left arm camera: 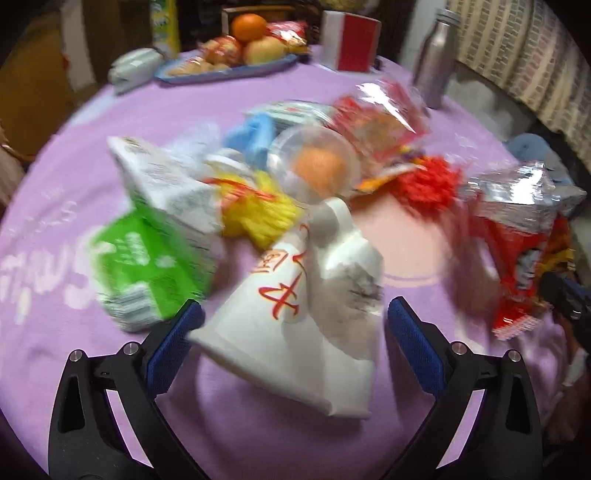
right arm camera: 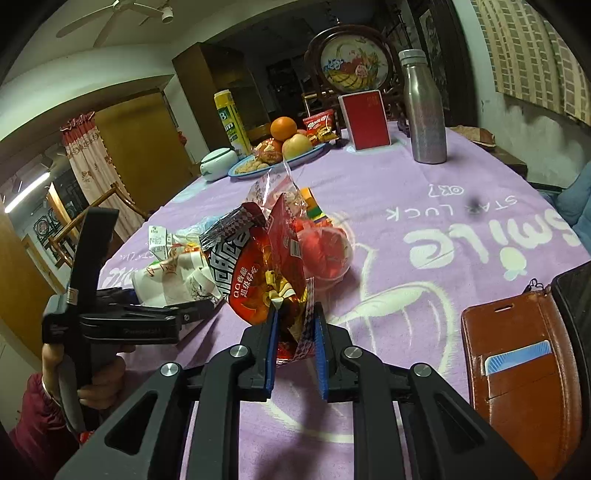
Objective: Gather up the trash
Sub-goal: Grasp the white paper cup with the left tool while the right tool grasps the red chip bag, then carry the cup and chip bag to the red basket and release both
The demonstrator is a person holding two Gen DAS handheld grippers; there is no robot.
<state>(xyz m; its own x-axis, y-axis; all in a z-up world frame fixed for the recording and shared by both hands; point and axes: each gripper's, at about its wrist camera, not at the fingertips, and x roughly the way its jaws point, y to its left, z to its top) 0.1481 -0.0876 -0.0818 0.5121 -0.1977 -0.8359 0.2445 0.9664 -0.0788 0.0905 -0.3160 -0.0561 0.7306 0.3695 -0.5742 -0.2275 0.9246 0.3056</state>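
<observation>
Right wrist – red snack bag (right arm camera: 266,280) pinched btwn right claw (right arm camera: 295,332) pads.

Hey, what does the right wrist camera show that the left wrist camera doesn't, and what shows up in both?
Only the right wrist view shows the brown wallet, the ceiling fan and the right gripper shut on the red snack bag.

Only the left wrist view shows the left gripper open around the white paper bag, beside the green carton.

Both show the purple tablecloth, the fruit plate, the red box and the metal bottle.
</observation>
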